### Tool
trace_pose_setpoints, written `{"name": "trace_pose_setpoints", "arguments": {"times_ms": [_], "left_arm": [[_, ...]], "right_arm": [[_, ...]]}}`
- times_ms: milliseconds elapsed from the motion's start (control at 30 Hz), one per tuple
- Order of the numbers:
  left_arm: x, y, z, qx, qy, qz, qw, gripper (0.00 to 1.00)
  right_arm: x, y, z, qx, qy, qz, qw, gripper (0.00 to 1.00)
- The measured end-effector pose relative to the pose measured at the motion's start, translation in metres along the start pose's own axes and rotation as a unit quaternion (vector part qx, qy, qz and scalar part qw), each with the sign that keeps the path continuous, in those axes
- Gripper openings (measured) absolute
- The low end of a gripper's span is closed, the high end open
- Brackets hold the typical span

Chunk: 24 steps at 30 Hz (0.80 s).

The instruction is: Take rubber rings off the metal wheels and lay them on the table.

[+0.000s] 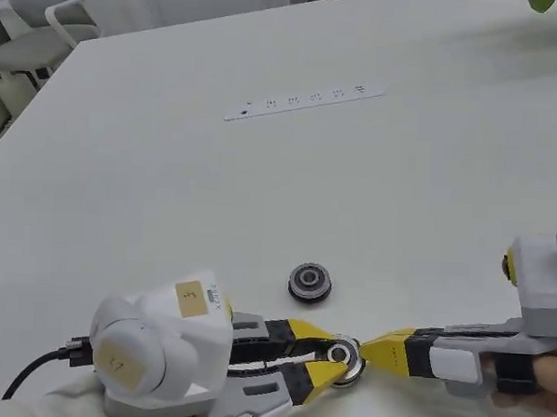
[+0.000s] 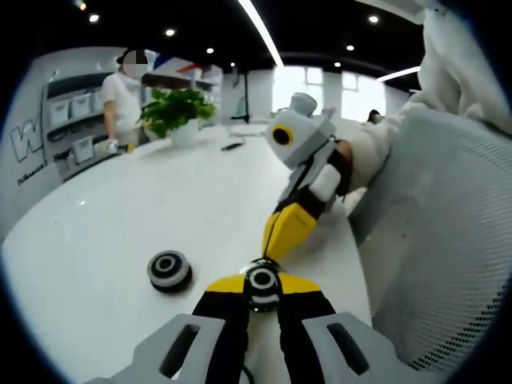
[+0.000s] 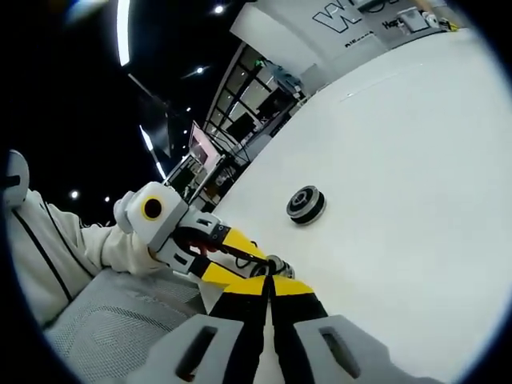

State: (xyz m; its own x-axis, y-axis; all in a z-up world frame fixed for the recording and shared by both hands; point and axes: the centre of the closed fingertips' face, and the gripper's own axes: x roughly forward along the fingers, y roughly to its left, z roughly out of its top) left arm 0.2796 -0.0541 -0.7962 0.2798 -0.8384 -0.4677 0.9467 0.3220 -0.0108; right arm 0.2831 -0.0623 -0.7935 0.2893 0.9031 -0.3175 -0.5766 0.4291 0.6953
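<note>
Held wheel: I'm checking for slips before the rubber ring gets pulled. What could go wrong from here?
1. The left gripper clamps the held wheel right at its tips, so a pull from the right gripper might twist the wheel free.
2. This happens close to the table edge; a dropped wheel could roll off.
3. The second wheel lies nearby, and a sudden release could knock it.

Left gripper (image 2: 262, 293) clamps wheel (image 2: 262, 280); right gripper (image 3: 271, 282) pinched closed (tips meeting).
</note>
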Motion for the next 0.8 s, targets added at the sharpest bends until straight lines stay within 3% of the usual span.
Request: {"name": "trace_pose_setpoints", "arguments": {"times_ms": [800], "left_arm": [[0.0001,-0.0004,-0.0004,0.000,0.000,0.000,1.0000,0.13]], "right_arm": [[0.0018,0.0087,0.0008,0.000,-0.002,0.021,0.9998,0.00]]}}
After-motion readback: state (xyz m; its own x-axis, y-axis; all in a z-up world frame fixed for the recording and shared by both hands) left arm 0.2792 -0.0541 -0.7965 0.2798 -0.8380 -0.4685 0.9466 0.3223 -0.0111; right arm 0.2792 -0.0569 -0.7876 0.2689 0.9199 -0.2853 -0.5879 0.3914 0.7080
